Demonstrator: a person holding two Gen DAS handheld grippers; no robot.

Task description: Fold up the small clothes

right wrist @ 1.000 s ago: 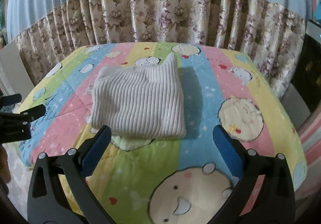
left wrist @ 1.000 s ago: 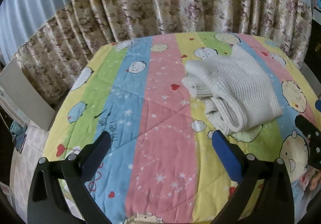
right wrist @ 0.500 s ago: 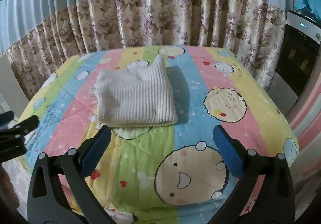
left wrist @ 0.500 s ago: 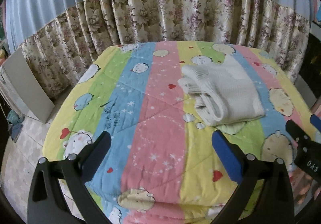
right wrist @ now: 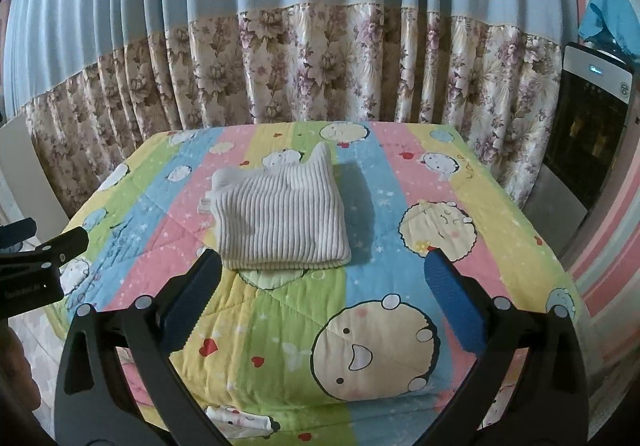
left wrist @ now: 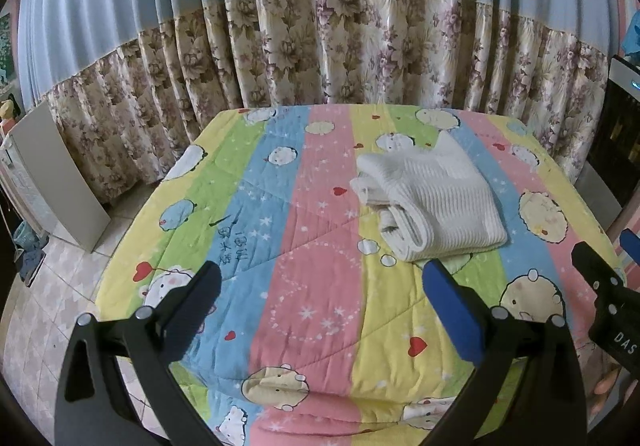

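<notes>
Step in hand, as I read it: fold is done. One cream ribbed-knit garment (right wrist: 280, 222) lies as a compact rectangle on the striped cartoon-print quilt (right wrist: 360, 310), with one pointed corner sticking up at its far edge. Stacked layers show on its left side in the left wrist view (left wrist: 432, 214).

Jaws:
- left gripper (left wrist: 320, 294): spread wide, nothing between the fingers. The garment sits ahead of and beyond the right-hand blue pad (left wrist: 452, 310), clear of it.
- right gripper (right wrist: 320, 286): also spread wide and empty. The garment sits ahead, just past the left finger tip (right wrist: 196, 290), nearer that finger than the blue pad; no contact visible.

Both grippers hang above the near part of the quilt, apart from the cloth. Each shows at the edge of the other's view.

Next move, judgement only: if another item is to be folded, it has to be fetched from out of frame, because nothing else unfolded is on the quilt. Otherwise, a tidy-up: press the raised corner flat, or pinch the whole stack from its near edge and shift it aside. The knit is thick and springy, so layers may slide unless both jaws bite through the full stack.

Count:
- garments: 1
- grippers: 2
- quilt: 1
- floral-and-blue pleated curtain (right wrist: 320, 58) behind: 1
- dark appliance with lit display (right wrist: 588, 126) at right: 1
- leaning white board (left wrist: 56, 182) at left: 1
</notes>
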